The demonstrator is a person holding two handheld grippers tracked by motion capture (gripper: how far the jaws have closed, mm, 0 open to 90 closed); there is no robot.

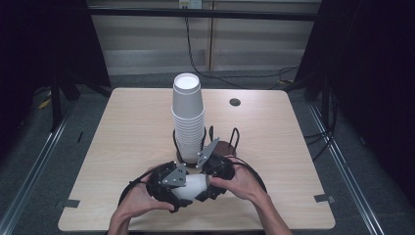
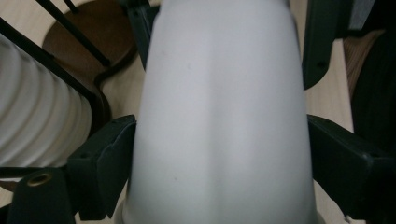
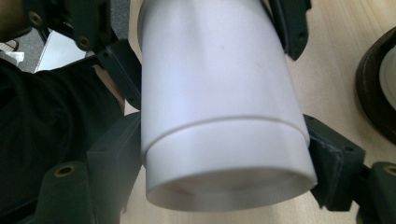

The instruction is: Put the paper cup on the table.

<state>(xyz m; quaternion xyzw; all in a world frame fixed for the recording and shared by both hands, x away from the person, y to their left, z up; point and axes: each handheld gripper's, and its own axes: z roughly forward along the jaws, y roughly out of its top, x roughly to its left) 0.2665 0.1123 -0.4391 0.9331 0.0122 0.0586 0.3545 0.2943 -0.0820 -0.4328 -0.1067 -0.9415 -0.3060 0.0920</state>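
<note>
While both hands meet at the near edge of the desk point(image 1: 122, 147), a white paper cup point(image 1: 192, 187) lies on its side between them. The left tongs point(image 1: 188, 192) bracket its wide end, jaws close against its sides; whether they press is unclear. The right tongs point(image 1: 201, 188) are clamped on its base end. Beyond stands a tall cup stack point(image 1: 188, 115) in a wire holder point(image 1: 230, 144).

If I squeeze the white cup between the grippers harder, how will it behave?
The cup looks like thin paper, so it would probably dent. It seems light. Lying on its side and tapered, it would likely roll in a curve on the table if dropped.
</note>
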